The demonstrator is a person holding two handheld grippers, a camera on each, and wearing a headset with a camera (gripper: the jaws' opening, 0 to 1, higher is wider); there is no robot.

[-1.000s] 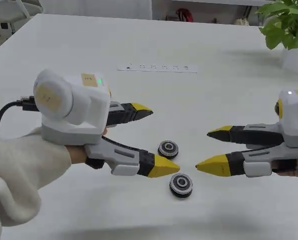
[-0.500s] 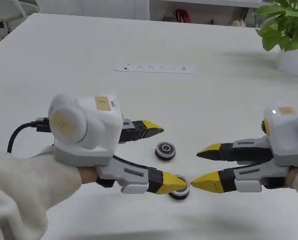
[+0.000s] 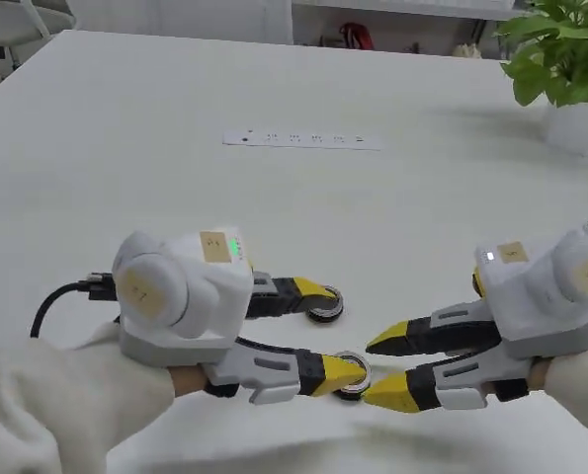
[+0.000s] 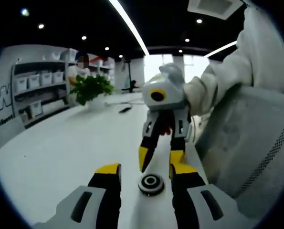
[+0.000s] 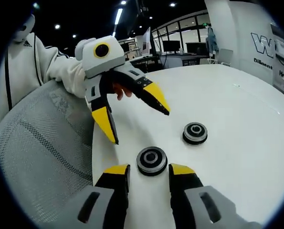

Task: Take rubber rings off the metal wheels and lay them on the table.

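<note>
Left claw (image 3: 340, 333) and right claw (image 3: 371, 368), both apart, flank the nearer metal wheel (image 5: 152, 161) at lower centre on the table (image 3: 175, 148); next, we judge, we must pinch its rubber ring (image 5: 140, 162).

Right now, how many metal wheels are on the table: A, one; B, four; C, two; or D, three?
C: the near wheel sits at the right tool's open tips, and the far wheel lies beyond it on the table.
</note>
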